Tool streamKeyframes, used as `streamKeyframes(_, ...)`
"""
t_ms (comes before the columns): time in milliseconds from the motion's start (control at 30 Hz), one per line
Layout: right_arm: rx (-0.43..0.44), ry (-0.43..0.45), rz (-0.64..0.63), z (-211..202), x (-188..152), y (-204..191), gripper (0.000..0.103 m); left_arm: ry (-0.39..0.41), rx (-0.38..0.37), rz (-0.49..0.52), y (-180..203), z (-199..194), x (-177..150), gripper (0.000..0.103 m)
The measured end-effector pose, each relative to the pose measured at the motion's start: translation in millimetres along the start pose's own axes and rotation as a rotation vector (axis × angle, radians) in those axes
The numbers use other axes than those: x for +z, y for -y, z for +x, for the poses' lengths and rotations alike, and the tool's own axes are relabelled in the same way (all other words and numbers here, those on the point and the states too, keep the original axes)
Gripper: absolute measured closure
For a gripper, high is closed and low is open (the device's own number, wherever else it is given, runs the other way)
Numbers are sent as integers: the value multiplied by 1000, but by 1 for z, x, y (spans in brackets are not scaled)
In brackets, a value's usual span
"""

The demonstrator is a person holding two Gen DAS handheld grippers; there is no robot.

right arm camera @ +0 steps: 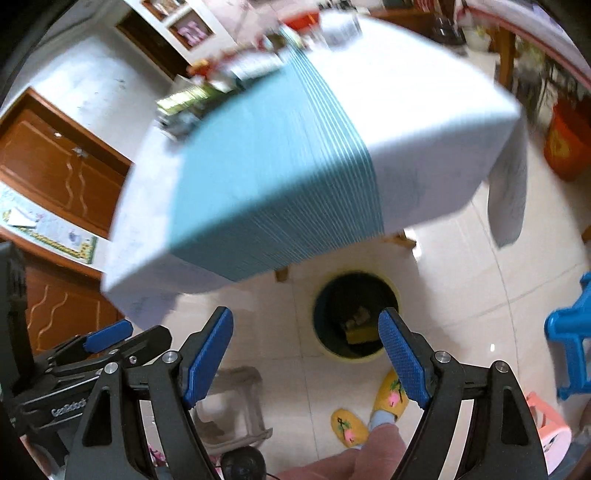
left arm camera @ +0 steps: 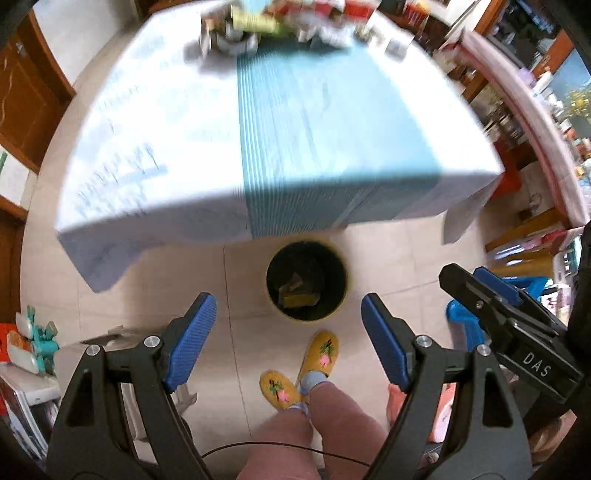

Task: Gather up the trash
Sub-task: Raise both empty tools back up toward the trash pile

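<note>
Both tongs, left (left arm camera: 288,345) and right (right arm camera: 306,356), released and empty; remaining trash (left arm camera: 255,22) upper frame, far bench (left arm camera: 155,122) edge.

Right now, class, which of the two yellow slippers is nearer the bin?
The front slipper, on the right in the left wrist view: its toe lies close to the bin, while the back slipper sits further away.

I'm looking down on the bin (left arm camera: 306,280), which stands on the floor (left arm camera: 388,258) just before the table's (left arm camera: 155,122) near edge. Scraps (left arm camera: 297,293) lie in the bin. My slippers (left arm camera: 320,354) are on the near side of the bin, clutter (left arm camera: 258,22) at the table's far edge beyond it.
</note>
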State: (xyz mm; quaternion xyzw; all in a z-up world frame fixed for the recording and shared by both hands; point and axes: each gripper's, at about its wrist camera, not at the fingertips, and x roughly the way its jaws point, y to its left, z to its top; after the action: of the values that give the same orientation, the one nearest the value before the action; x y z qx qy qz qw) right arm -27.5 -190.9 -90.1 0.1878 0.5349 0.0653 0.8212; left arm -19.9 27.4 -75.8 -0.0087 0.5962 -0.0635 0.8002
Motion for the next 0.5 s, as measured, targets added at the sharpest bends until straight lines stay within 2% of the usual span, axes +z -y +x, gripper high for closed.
streamKeyframes(167, 23, 110, -45, -75, 20, -36, 20, 112, -67, -4, 5, -81, 7, 24)
streamKeyframes(367, 22, 238, -75, -144, 45, -58, 19, 292, -21, 14, 11, -163, 27, 24)
streamKeyframes(500, -9, 282, -91, -175, 64, -65, 19, 326, -31, 39, 15, -195, 45, 24)
